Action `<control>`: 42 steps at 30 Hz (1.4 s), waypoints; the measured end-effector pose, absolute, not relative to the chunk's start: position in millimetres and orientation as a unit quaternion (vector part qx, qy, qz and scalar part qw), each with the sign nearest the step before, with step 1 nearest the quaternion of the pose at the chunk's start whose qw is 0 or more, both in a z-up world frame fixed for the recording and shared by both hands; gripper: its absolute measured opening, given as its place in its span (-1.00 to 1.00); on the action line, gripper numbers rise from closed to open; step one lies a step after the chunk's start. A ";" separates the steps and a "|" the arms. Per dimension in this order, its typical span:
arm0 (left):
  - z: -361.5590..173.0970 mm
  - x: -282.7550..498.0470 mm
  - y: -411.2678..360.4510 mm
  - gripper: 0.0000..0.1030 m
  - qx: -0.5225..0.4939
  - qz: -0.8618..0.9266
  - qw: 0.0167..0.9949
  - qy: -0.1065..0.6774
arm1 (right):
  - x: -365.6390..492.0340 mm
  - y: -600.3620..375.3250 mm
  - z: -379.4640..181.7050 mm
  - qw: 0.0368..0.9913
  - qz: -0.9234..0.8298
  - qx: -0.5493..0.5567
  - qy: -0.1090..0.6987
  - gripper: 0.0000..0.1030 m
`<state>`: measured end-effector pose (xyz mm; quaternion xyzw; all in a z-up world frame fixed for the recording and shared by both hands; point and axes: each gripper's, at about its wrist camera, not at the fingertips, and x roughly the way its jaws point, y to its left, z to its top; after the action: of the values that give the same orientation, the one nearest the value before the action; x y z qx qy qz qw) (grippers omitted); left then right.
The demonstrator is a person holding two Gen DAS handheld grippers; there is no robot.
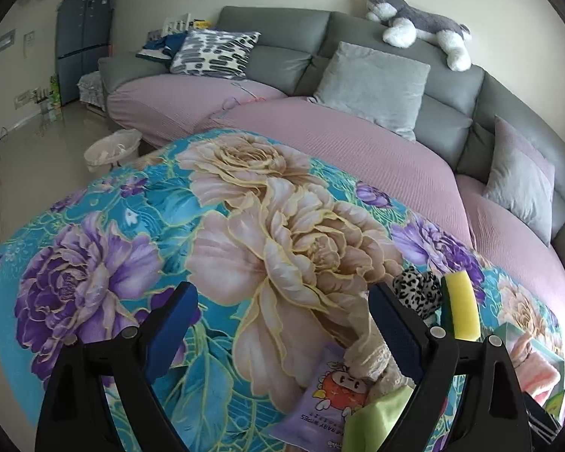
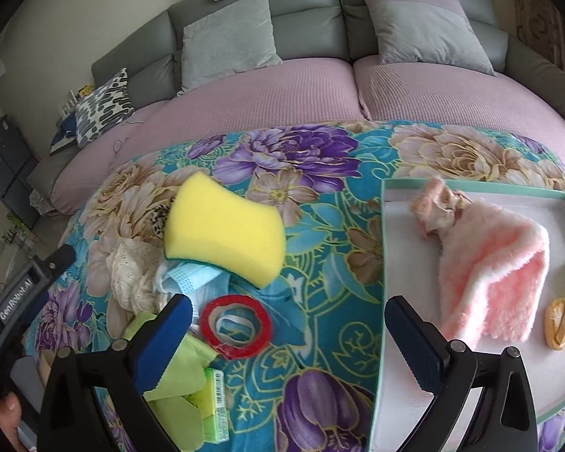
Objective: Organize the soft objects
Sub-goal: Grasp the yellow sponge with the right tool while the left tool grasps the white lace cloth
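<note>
A yellow sponge (image 2: 225, 229) rests on a pile on the floral cloth (image 2: 320, 226), over a blue face mask (image 2: 192, 278) and cream lace fabric (image 2: 132, 275). A red tape roll (image 2: 235, 326) lies in front of it. My right gripper (image 2: 288, 324) is open and empty above the tape and the box edge. A teal-rimmed white box (image 2: 383, 263) holds a pink fluffy cloth (image 2: 497, 278). My left gripper (image 1: 282, 312) is open and empty over the cloth (image 1: 132, 203). The sponge (image 1: 461, 307), a leopard-print item (image 1: 418, 290) and a wipes pack (image 1: 324, 403) sit at its right.
A grey sofa with pink seat covers (image 1: 358, 132) and cushions (image 1: 373, 83) curves behind the table. A plush husky (image 1: 418, 22) lies on its back. A waste bin (image 1: 111, 148) stands on the floor at left. A green cloth (image 2: 177, 388) and green packet (image 2: 216, 406) lie near my right gripper.
</note>
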<state>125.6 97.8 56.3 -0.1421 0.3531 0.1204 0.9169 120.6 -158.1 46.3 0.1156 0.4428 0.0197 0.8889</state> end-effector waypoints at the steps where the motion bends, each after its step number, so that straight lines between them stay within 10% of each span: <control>1: 54.7 127.1 97.1 0.79 -0.143 0.115 0.916 0.356 | 122.5 -156.3 46.2 0.889 0.022 0.116 0.442 1.00; 24: 34.4 138.8 102.7 0.79 -0.196 0.077 0.897 0.389 | 147.8 -119.7 49.6 0.911 0.045 0.104 0.396 0.99; 42: 29.7 147.1 73.4 0.45 -0.147 0.008 0.896 0.419 | 158.2 -127.0 35.0 0.884 0.100 0.210 0.407 -0.08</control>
<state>147.1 73.4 29.7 -0.1472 0.4188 0.0079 0.8960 158.2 -127.0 35.0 0.2096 0.4068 0.0997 0.8836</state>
